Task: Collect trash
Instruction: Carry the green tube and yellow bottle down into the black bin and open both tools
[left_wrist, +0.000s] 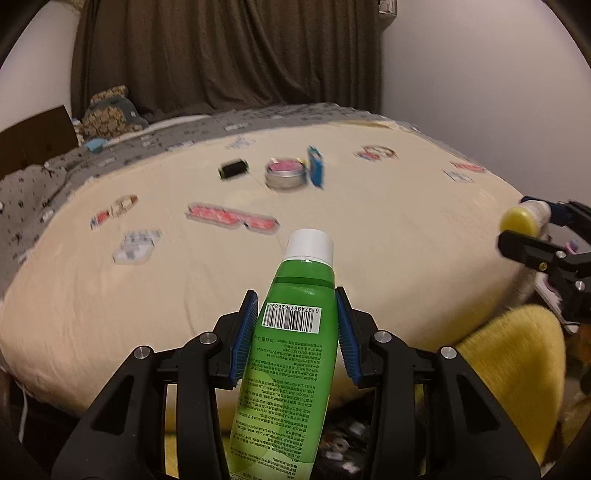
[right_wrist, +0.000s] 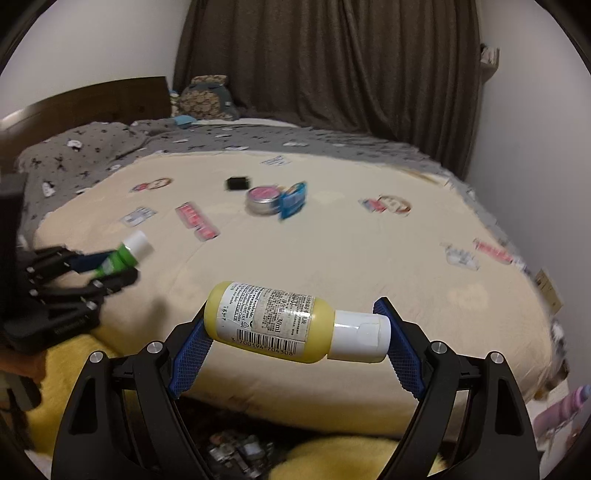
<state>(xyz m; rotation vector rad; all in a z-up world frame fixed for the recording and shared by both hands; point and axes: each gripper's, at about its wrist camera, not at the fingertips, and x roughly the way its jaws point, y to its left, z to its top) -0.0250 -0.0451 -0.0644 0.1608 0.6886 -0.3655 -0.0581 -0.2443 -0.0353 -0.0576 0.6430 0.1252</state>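
My left gripper (left_wrist: 297, 306) is shut on a green bottle (left_wrist: 288, 354) with a white cap, which points away from me over the bed's near edge. In the right wrist view that gripper (right_wrist: 122, 269) and the green bottle (right_wrist: 125, 254) show at the left. My right gripper (right_wrist: 295, 325) is shut on a small yellow bottle (right_wrist: 266, 321) held crosswise, base against one blue pad and white cap against the other. From the left wrist view the yellow bottle (left_wrist: 524, 219) appears at the right edge. On the cream bedspread (left_wrist: 388, 240) lie a black spool (left_wrist: 233, 168), a pink-lidded tin (left_wrist: 286, 173) and a blue packet (left_wrist: 316, 170).
A yellow cloth (left_wrist: 517, 354) lies below the bed's near edge. Grey patterned bedding (right_wrist: 92, 147), a plush toy (right_wrist: 207, 98) and a wooden headboard (right_wrist: 110, 99) sit at the far left. A dark curtain (right_wrist: 332, 66) hangs behind. A purple object (right_wrist: 561, 410) lies at the lower right.
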